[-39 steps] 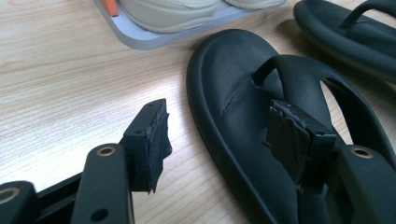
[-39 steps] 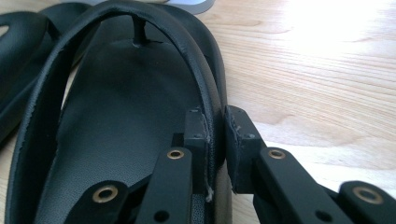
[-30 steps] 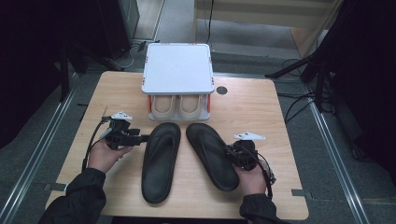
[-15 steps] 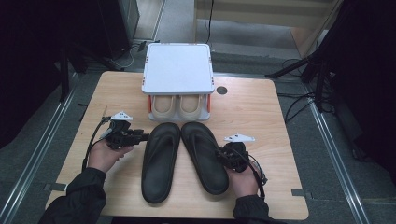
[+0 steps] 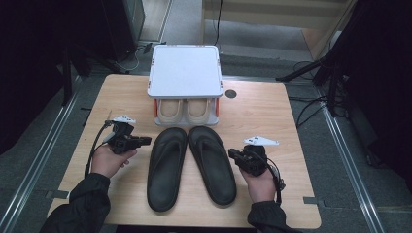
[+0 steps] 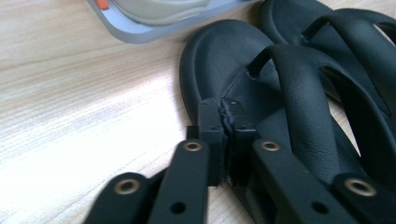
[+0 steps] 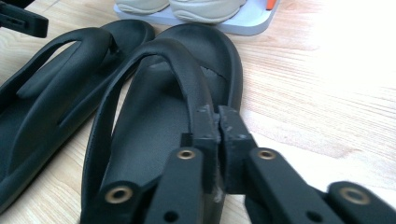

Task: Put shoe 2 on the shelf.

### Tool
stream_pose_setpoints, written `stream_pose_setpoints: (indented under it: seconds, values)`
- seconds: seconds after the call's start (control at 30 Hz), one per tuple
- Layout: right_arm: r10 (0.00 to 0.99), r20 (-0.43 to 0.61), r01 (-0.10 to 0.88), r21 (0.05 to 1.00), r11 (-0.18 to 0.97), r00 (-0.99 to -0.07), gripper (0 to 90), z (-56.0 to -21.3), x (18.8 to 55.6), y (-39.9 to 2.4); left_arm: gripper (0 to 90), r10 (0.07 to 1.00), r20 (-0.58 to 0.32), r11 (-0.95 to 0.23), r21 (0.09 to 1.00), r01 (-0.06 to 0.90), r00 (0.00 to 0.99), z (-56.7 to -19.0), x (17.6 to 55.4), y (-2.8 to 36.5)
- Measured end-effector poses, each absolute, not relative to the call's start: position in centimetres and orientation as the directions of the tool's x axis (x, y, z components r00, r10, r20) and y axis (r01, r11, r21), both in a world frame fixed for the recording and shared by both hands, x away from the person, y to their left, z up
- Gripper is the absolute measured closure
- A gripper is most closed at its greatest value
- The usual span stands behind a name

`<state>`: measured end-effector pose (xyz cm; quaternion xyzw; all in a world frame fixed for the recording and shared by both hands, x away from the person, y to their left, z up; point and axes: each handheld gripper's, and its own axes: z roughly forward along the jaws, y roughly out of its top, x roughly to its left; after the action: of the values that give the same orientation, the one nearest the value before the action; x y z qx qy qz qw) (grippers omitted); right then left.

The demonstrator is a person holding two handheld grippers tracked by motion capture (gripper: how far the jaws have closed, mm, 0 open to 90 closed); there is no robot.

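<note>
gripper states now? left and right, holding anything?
Left gripper: shut, jaws together at the outer edge of the left sandal, nothing between them.
Right gripper: shut, empty, beside the right sandal.

On the desk (image 5: 272,104), at the far middle, a two-tier rack (image 5: 185,77) with a pair of shoes (image 5: 183,109) in the lower tier. Just near of it, side by side, the left sandal (image 5: 166,167) and the right sandal (image 5: 212,162). Left hand-held gripper (image 5: 144,141) beside the left one, right hand-held gripper (image 5: 233,154) touching the right one's outer edge.
</note>
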<state>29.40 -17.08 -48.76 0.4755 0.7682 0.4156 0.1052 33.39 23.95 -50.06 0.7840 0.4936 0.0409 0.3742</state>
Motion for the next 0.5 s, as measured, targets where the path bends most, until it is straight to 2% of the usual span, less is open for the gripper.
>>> stream_pose_setpoints:
  seconds: [0.17,0.5]
  values:
    - [0.814,0.195,0.624,0.744,0.240,-0.546,90.0,-49.2,30.5,-16.8,89.5,0.805,-0.310,-0.226,0.628,0.745,0.506,-50.4,33.4,24.3]
    - [0.819,0.175,0.653,0.702,0.286,-0.546,90.0,-50.6,32.3,-16.6,89.4,0.801,-0.313,-0.228,0.628,0.744,0.510,-51.1,32.8,24.6]
